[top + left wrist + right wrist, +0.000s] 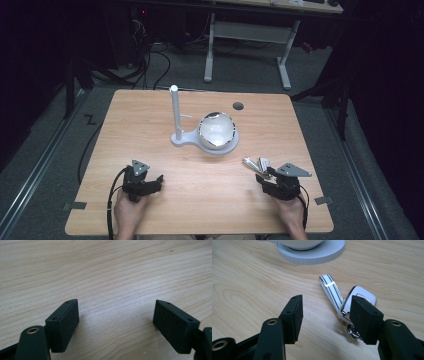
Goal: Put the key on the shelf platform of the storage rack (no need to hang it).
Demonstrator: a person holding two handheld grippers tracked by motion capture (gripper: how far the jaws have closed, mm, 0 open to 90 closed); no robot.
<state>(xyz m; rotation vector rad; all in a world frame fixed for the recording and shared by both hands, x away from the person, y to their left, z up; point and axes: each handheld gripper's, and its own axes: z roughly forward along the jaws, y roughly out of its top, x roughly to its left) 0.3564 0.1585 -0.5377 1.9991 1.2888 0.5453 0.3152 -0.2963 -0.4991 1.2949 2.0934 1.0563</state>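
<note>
A: Report the right gripper (325, 315).

B: I held it with jaws standing apart, gripping nothing. The key fob (359, 298) and its striped strap (332, 290) lay on the counter (249, 277), beside the gripper's right jaw.

A: And the left gripper (116, 320)?

B: Wide open, empty, over bare counter.

White key fob (359, 298) with striped strap (332, 291) lies flat.

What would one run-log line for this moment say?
left gripper: open, over bare table | right gripper: open, beside key fob with striped strap | bowl: on white stand
</note>
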